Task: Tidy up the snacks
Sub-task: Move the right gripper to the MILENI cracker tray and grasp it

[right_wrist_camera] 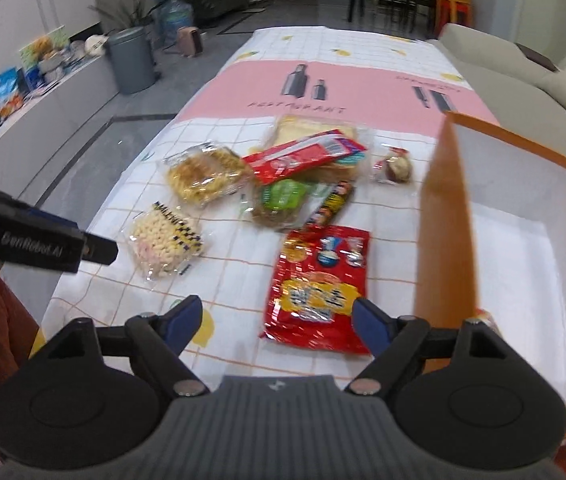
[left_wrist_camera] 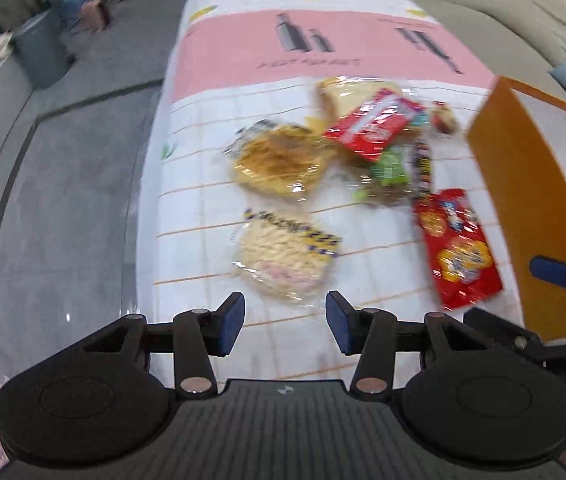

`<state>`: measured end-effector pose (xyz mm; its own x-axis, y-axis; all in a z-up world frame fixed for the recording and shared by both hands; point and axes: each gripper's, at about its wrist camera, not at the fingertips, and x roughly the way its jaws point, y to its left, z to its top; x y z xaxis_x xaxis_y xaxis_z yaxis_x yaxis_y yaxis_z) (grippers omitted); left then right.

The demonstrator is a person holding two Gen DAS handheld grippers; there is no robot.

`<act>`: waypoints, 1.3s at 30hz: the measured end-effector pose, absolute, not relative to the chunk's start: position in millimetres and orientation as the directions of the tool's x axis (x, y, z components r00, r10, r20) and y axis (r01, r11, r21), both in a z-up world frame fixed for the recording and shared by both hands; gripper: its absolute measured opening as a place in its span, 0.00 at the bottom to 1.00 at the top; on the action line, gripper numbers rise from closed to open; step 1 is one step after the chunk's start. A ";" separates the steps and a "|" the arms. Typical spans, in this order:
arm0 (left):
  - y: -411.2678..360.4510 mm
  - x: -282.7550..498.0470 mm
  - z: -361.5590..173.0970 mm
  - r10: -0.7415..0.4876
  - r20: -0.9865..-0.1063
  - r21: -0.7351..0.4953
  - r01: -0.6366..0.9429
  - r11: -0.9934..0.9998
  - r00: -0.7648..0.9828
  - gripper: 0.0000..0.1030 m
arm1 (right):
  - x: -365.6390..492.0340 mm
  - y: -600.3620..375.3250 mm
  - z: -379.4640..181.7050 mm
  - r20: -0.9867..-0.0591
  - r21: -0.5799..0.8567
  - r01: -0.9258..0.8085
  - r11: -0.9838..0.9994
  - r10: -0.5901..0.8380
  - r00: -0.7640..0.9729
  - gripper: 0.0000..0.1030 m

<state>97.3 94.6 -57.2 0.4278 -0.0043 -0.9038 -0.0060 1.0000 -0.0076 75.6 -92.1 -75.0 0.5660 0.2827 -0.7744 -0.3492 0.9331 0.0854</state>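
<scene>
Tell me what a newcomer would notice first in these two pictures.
Probably the pile of snack packets in the middle of the checked tablecloth, above all the big red bag lying just ahead of the open right tongs. Next, the orange box with a white inside stands open on the right.

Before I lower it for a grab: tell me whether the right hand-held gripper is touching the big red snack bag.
Cannot tell. In the right wrist view the right hand-held gripper stands open astride the big red snack bag, but neither view shows contact or a gap plainly.
</scene>
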 end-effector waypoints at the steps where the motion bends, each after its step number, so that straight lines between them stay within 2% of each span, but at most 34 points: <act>1: 101.1 99.5 -59.9 -0.003 -0.909 -0.012 -0.019 1.000 0.418 0.54 | 78.7 -85.4 -78.7 -0.773 0.092 -0.363 0.927 0.296 0.561 0.77; 5: 117.8 109.2 -71.9 -0.009 -0.930 -0.031 -0.056 0.998 0.366 0.54 | 95.0 -62.9 -89.9 -0.771 0.113 -0.447 0.887 0.362 0.524 0.81; 10: 133.8 117.8 -82.4 -0.029 -0.947 -0.068 -0.111 0.992 0.320 0.54 | 110.4 -23.6 -102.3 -0.767 0.072 -0.586 0.807 0.420 0.485 0.92; 15: 145.9 122.4 -84.9 -0.057 -0.945 -0.116 -0.167 0.979 0.322 0.54 | 129.7 10.3 -117.1 -0.769 0.037 -0.683 0.729 0.457 0.446 0.93; 24: 158.7 124.7 -91.6 -0.092 -0.942 -0.170 -0.226 0.959 0.321 0.53 | 161.6 37.5 -140.2 -0.797 0.053 -0.752 0.657 0.481 0.365 0.93; 26: 158.3 126.3 -93.8 -0.093 -0.943 -0.171 -0.225 0.959 0.319 0.53 | 163.6 42.1 -143.7 -0.803 0.048 -0.762 0.646 0.478 0.355 0.92; 31: 153.8 128.8 -95.5 -0.093 -0.945 -0.164 -0.207 0.965 0.312 0.53 | 164.4 47.9 -151.0 -0.814 0.056 -0.763 0.644 0.472 0.339 0.75; 39: 139.6 124.8 -83.6 -0.128 -0.926 -0.183 -0.127 0.975 0.354 0.53 | 144.9 28.3 -144.5 -0.845 0.076 -0.714 0.696 0.425 0.324 0.74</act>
<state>124.8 139.6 -83.6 0.3541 -0.1275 -0.9265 -0.1271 0.9749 -0.1828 144.9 28.3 -144.5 0.3237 0.4251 -0.8453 -0.7142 0.6958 0.0764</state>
